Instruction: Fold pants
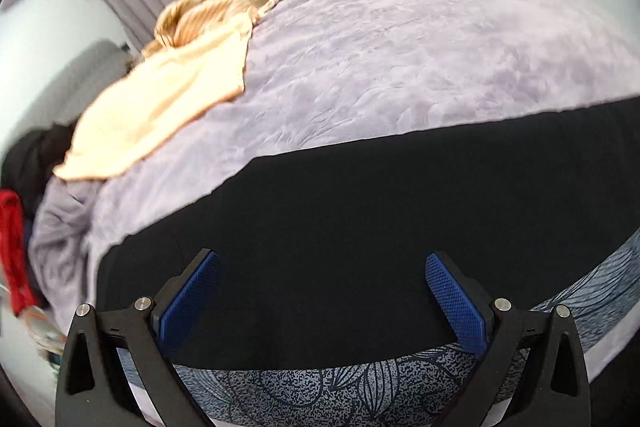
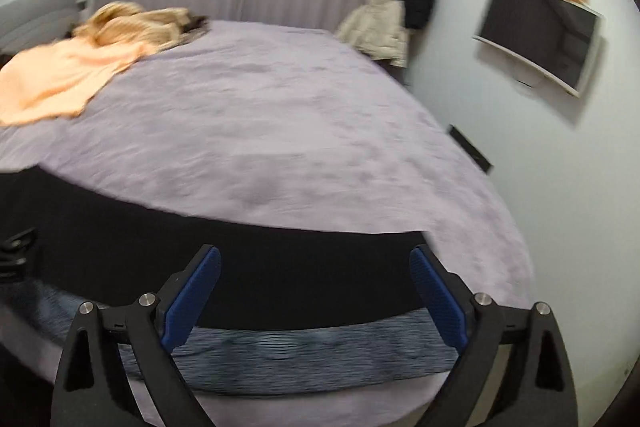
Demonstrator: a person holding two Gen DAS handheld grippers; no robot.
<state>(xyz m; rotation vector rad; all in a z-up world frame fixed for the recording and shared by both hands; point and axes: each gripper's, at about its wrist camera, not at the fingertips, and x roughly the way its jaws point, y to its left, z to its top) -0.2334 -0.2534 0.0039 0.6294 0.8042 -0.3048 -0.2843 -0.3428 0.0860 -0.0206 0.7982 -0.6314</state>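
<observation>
Both my tools, left tool (image 1: 322, 267) and right tool (image 2: 314, 261), gape wide above one pair of black pants (image 1: 360, 227) spread along the bed's (image 1: 400, 47) near edge.

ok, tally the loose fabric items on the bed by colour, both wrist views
Black: 1, the pants laid flat along the near edge
Peach/orange: 1, a cloth at the far left
Tan/gold: 1, a crumpled garment behind the peach one
Total: 3, on the lilac blanket
</observation>
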